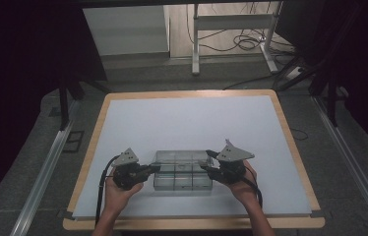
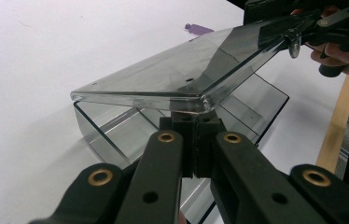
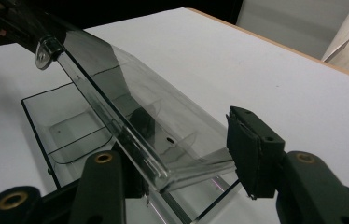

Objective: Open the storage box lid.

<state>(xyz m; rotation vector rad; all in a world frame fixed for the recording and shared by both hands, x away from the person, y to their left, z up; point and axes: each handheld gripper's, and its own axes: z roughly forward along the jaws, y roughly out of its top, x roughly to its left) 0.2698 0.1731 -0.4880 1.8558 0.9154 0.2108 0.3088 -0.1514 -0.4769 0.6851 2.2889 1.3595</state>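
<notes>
My left gripper [image 1: 153, 168] points inward toward the right, its jaws pressed together. My right gripper [image 1: 205, 167] faces it from the other side, jaws partly apart. Both forearms come up from the near edge, hands wrapped around the grips.

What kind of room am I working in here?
Most likely a lab or test workshop, not a home. The white-topped table stands on grey floor between metal floor rails, black curtains hang at the sides, and loose cables lie under a desk frame behind.
</notes>
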